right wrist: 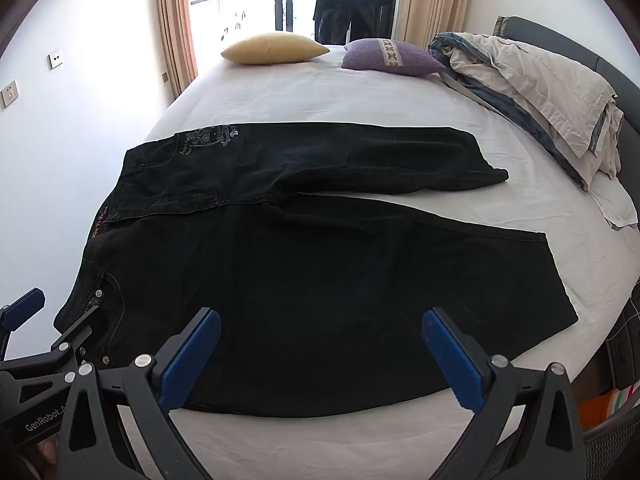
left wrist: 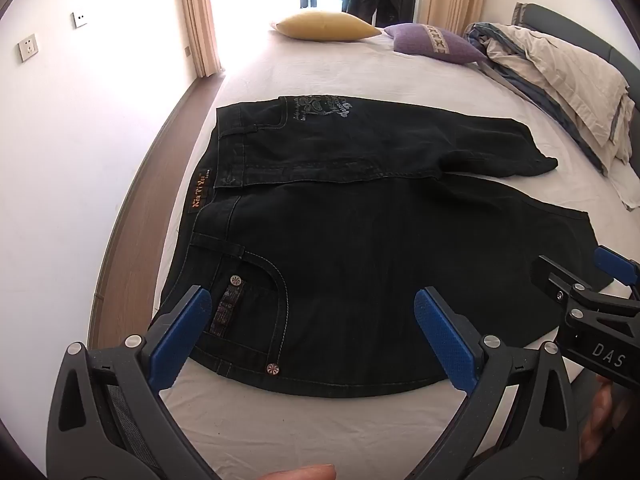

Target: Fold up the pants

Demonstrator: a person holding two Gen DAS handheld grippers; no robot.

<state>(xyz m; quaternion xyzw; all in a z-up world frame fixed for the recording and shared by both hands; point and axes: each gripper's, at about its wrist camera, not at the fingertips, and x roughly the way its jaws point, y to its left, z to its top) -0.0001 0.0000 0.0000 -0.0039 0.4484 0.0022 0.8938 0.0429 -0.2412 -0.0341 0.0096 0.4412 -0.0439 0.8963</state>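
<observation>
Left gripper (left wrist: 312, 320) and right gripper (right wrist: 320, 340) gape wide, empty, above flat black denim pants (right wrist: 320, 272); folding unstarted, near edge needs pinching.

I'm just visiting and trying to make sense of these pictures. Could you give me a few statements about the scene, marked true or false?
1. The black pants lie spread on the bed. True.
2. The left gripper is clamped on the waistband. False: it is open and holds nothing.
3. The right gripper is open. True.
4. A yellow pillow and a purple pillow lie at the far end of the bed. True.
5. The two legs are stacked on each other. False: they lie apart, with sheet between them.
</observation>
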